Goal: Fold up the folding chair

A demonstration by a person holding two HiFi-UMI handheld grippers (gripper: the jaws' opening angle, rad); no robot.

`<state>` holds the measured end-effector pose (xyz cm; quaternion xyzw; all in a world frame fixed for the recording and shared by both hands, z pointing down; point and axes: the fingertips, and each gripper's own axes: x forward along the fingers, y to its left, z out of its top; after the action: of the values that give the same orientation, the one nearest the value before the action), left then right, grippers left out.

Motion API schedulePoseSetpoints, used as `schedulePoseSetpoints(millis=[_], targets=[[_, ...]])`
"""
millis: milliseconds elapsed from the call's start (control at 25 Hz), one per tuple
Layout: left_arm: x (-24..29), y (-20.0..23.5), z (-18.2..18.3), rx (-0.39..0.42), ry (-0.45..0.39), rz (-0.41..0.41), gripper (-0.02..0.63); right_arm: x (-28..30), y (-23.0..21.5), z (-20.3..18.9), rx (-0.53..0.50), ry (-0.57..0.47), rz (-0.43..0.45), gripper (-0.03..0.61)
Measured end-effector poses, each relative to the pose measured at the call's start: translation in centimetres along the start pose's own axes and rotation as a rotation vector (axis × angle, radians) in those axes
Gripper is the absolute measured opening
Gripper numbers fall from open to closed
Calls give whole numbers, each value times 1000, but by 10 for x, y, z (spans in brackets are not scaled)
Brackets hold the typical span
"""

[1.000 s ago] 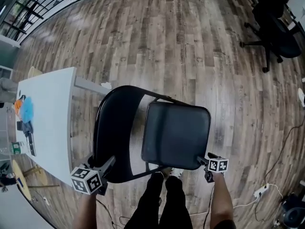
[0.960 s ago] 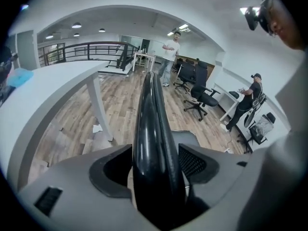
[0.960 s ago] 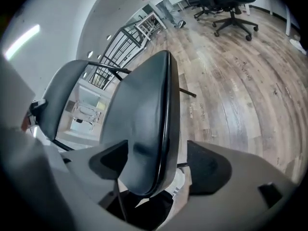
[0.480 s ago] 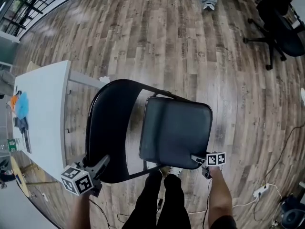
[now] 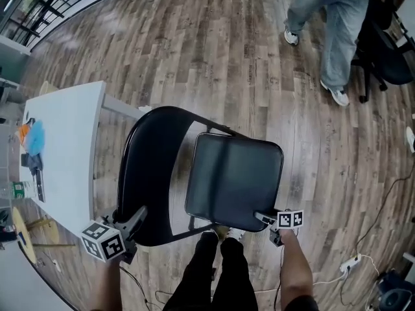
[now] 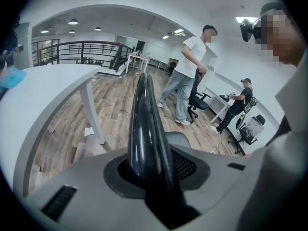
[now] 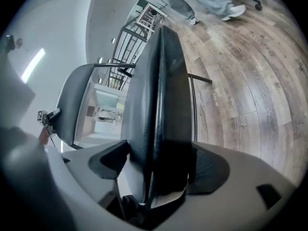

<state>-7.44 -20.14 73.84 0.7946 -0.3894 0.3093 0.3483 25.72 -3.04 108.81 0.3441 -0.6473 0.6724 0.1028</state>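
A black folding chair stands unfolded on the wood floor, its seat (image 5: 233, 180) to the right of its curved backrest (image 5: 146, 173). My left gripper (image 5: 137, 215) is at the backrest's near top rim. In the left gripper view its jaws are closing, the glossy rim (image 6: 144, 114) runs between them, and both pads (image 6: 190, 165) touch it. My right gripper (image 5: 262, 218) is at the seat's near right corner. In the right gripper view the thick seat edge (image 7: 159, 90) fills the wide gap, with the pads (image 7: 209, 170) against both faces.
A white table (image 5: 61, 154) with small items stands left of the chair. A person in jeans (image 5: 331, 31) walks at the upper right beside a black office chair (image 5: 386, 44). A cable and power strip (image 5: 350, 262) lie at the lower right. My legs (image 5: 217, 271) are behind the chair.
A person has walked into view at the upper right. My left gripper has drawn a little left along the backrest rim. My right gripper has shifted left with the seat's corner.
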Motion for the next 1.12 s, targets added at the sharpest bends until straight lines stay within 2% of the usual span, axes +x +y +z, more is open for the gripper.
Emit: schedulePoseSetpoints(millis=[280,520,680,1000,1120], targets=[[-33,-17,22,12,-29,-35,89,-15,65,-1,-42,-27,30,344],[-62,-37,43,12,-48,-15,87,-30,136,1,-137,9,98,334],[-88,-46,52,-3,-58,-19,91,-36,191,-6,-177,24,137,334],[-125,-59,77,-24,-98,-45,121,-31,293,4,-198,-22,222,334],[-141,-70,88,-73,-121,-107,143,-29,335,7,-215,-13,259,334]])
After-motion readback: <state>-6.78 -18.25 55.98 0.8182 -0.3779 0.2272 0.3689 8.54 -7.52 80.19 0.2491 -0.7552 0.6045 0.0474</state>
